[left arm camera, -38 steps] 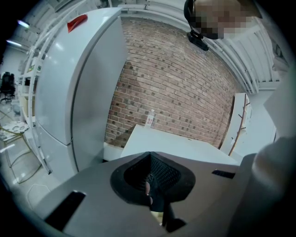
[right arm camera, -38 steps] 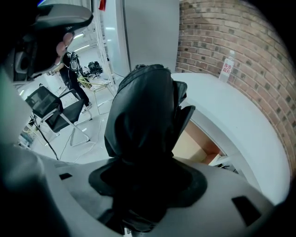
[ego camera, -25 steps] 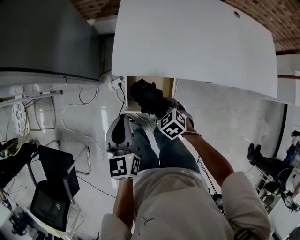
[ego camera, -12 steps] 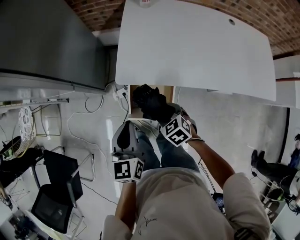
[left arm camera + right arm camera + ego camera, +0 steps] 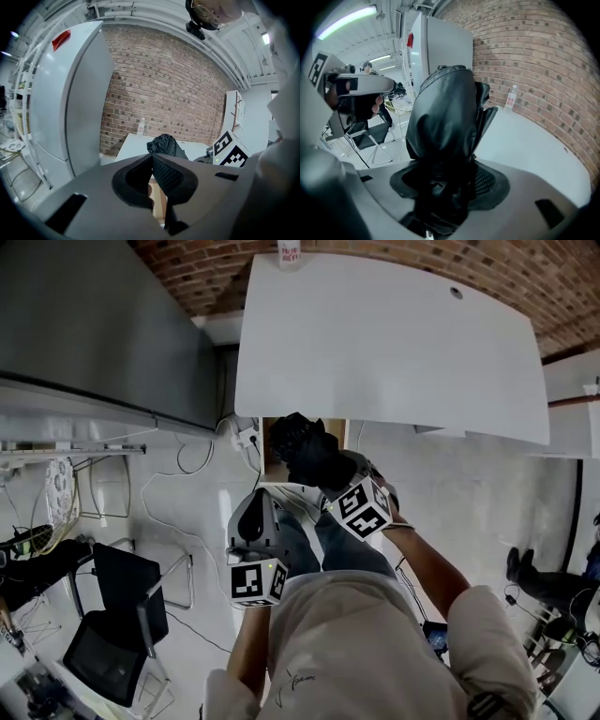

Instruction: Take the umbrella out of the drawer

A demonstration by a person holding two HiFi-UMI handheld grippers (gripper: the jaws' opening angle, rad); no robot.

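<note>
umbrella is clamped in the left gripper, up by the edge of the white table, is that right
Wrong gripper: the umbrella is clamped in the right gripper, as the right gripper view shows. The left gripper has its jaws together on nothing. The umbrella is up by the edge of the white table.

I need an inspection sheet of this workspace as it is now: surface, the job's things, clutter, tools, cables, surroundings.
Surface: white table, holds one bottle.
Job's things: black folded umbrella, held in the air by the table's near edge; drawer not clearly seen.
Clutter: small bottle at the table's far edge, by the wall.
Tools: right tool shut on the umbrella; left tool shut, nothing in it.
Cables: white cables loose on the floor, near a power strip.
Surroundings: brick wall, grey cabinet, black chair.
</note>
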